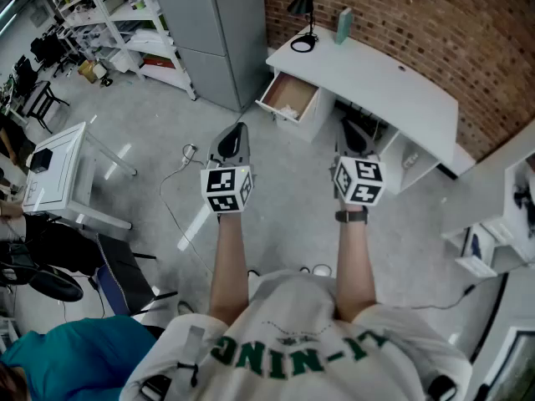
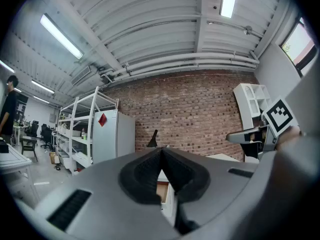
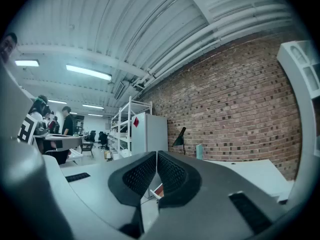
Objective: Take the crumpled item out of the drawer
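Facing the far open drawer [image 1: 288, 97]; left tool [image 2: 161, 151] and right tool [image 3: 156, 156] riding closed, empty. Approach step; next needs nearing, then opening.

Table [image 1: 393, 82]: white. Drawer [image 1: 281, 113]: white walls, pale brown inside. Wall [image 1: 401, 15]: red-brown brick pattern. Floor [image 1: 167, 140]: grey. Lamp [image 1: 303, 7]: black. Cabinet [image 1: 217, 40]: grey. Left gripper [image 2: 161, 150] and right gripper [image 3: 156, 155]: grey bodies, black dimpled fingers [image 2: 145, 176]. Marker cubes [image 1: 227, 189]: black-and-white squares. Shirt [image 1: 301, 341]: white, green lettering.
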### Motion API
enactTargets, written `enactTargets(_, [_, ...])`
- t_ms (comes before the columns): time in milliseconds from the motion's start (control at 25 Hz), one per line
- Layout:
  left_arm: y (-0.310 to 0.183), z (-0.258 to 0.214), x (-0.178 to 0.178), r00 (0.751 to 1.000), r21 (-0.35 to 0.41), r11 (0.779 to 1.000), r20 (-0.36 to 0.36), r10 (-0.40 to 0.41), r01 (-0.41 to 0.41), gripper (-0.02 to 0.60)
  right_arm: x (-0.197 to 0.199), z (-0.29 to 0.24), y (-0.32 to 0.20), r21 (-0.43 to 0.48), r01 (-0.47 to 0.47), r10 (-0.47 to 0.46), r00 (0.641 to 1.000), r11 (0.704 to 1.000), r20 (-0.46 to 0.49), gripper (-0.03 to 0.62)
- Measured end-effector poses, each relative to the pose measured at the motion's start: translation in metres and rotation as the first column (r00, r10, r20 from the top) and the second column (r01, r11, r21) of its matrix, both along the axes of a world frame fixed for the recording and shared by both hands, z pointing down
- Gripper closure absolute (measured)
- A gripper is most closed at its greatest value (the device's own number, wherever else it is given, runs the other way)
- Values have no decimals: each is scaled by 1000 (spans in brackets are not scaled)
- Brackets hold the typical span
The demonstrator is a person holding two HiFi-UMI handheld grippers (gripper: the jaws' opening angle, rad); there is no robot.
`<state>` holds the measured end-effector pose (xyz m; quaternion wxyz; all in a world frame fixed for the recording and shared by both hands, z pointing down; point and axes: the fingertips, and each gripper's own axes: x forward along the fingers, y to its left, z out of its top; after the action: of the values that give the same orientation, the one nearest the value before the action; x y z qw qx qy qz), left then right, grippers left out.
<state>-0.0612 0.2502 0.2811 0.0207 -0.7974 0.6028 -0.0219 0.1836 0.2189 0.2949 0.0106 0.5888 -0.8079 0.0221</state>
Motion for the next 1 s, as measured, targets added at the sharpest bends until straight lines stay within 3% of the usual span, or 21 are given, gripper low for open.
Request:
enactTargets(440, [14,3,58,1000,7,1000,2,4,-4,581,35,6,18,-3,64,-64,998,998,19,588])
enactTargets(680, [23,10,89,1000,-6,1000,11,3,-3,581,71,19,29,-23,81,-78,991,996,106,589])
enactTargets(800, [24,19,99,999,-41,999,-1,34,-34,582,66,35,32,-53,140,-130,979,989,158,589])
enactTargets(1000, [18,34,102,999,-49,998,-7,34,-34,583,58,54,25,-76,171,-158,977,982,145,589])
